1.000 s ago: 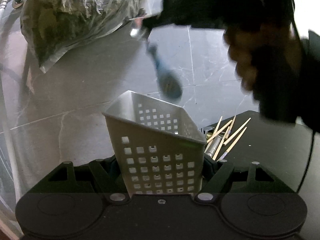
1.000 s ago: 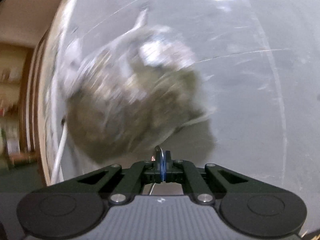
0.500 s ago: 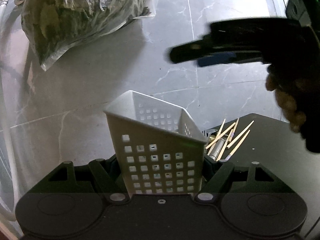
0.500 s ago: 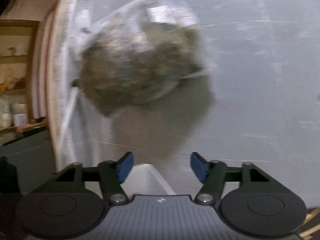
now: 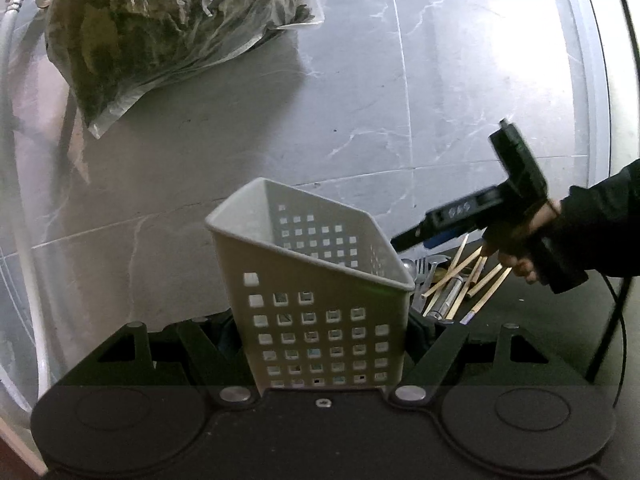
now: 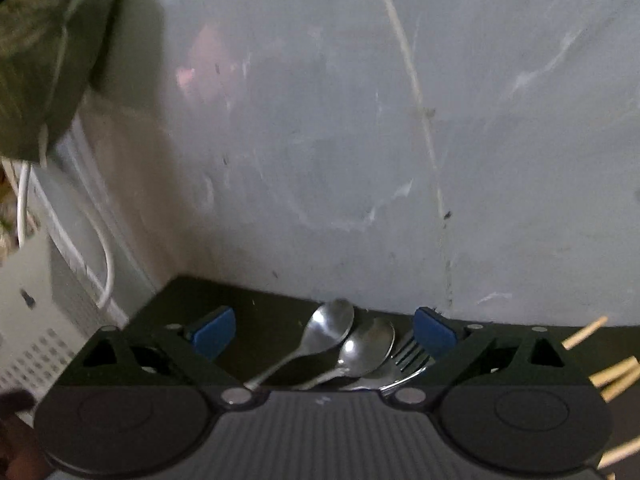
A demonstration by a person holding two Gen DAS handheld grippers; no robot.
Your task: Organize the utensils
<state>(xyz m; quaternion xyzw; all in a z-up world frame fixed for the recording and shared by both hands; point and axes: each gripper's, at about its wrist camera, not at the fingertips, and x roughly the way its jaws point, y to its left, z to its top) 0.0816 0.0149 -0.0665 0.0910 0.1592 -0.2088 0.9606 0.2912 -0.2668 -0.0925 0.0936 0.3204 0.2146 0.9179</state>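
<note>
Nearest in the left wrist view, at the bottom centre of the frame, the left gripper (image 5: 320, 344) is clamped on the base of a grey perforated caddy (image 5: 312, 280), its narrow-set jaws pressing the caddy's lower sides. The caddy tilts with its open mouth up and toward the right of the frame, probably so that utensils can be dropped in from that side.

Just right of the caddy, on a black mat (image 5: 540, 320), lies the pile to be sorted: spoons, a fork and a scatter of wooden chopsticks (image 5: 480, 280). Above the pile, at mid right, a sleeved hand (image 5: 516, 248) holds the right gripper (image 5: 416, 236) pointing left and down toward the cutlery.

In the right wrist view, the right gripper's blue pads (image 6: 212, 334) sit wide apart at the lower centre, and its jaws are opening with nothing pressed between them. Two spoons (image 6: 348, 340) and a fork (image 6: 408, 352) lie on the mat in the gap between the jaws, bowls pointing up the frame. This looks like the approach for the next pick, likely one of the spoons. Chopstick ends poke in at the lower right.

Beyond the mat, a grey marbled floor (image 5: 360, 100) fills both views. Farthest, in the upper left of the left view, a clear plastic bag (image 5: 160, 28) of dark greenish stuff lies beside a white hose (image 5: 16, 120).
</note>
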